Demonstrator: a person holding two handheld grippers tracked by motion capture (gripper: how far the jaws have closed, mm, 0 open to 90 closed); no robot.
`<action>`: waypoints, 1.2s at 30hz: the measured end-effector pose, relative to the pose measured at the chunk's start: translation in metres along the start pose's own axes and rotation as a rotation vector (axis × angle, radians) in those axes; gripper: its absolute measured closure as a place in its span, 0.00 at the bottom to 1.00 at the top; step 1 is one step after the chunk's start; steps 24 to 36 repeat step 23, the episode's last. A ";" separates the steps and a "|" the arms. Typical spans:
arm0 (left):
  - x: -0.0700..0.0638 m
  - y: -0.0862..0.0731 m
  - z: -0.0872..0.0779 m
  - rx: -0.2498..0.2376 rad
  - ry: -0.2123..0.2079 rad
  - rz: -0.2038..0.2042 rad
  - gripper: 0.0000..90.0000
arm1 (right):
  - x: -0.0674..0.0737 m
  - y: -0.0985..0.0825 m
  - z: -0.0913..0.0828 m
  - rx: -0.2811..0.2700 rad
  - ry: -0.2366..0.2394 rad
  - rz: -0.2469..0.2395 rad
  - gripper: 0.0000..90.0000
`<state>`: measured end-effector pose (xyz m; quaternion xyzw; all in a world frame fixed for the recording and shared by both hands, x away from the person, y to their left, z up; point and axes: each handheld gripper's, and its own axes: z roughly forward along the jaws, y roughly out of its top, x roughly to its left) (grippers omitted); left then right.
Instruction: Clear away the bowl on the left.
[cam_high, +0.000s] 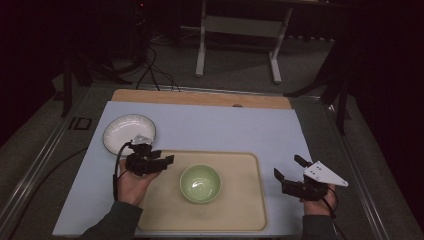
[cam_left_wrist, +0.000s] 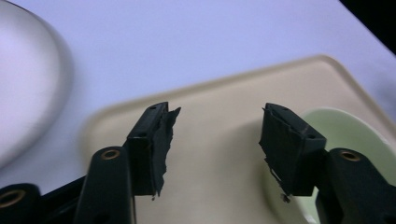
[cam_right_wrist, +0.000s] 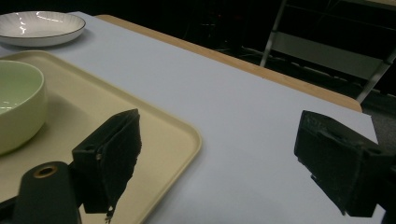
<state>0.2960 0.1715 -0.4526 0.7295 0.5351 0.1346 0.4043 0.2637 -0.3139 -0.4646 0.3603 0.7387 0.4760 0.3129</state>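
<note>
A pale green bowl (cam_high: 200, 183) stands upright in the middle of a beige tray (cam_high: 240, 205). My left gripper (cam_high: 165, 156) hovers over the tray's far left corner, between the bowl and a white plate (cam_high: 129, 132). In the left gripper view its jaws (cam_left_wrist: 217, 112) stand open with nothing between them; the bowl (cam_left_wrist: 348, 130) is to their right, the plate (cam_left_wrist: 28, 93) to their left. My right gripper (cam_high: 287, 166) is held open just off the tray's right edge. In the right gripper view its jaws (cam_right_wrist: 219, 121) are apart and empty above the tray's rim (cam_right_wrist: 187, 135).
The tray and plate rest on a pale blue mat (cam_high: 215, 127) over a wooden tabletop (cam_high: 200, 97). Beyond the far edge stand the white legs of a desk frame (cam_high: 201, 45), and cables (cam_high: 152, 70) lie on the floor.
</note>
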 end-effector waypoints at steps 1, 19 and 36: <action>0.005 0.001 -0.006 -0.016 0.037 0.007 0.44 | 0.000 0.000 0.000 0.000 0.000 0.000 0.16; 0.065 -0.020 -0.059 -0.219 0.312 0.100 0.30 | -0.001 0.000 -0.001 -0.004 -0.005 0.004 0.16; 0.068 -0.024 -0.062 -0.249 0.344 0.112 0.31 | -0.001 0.000 -0.001 -0.003 -0.006 0.005 0.16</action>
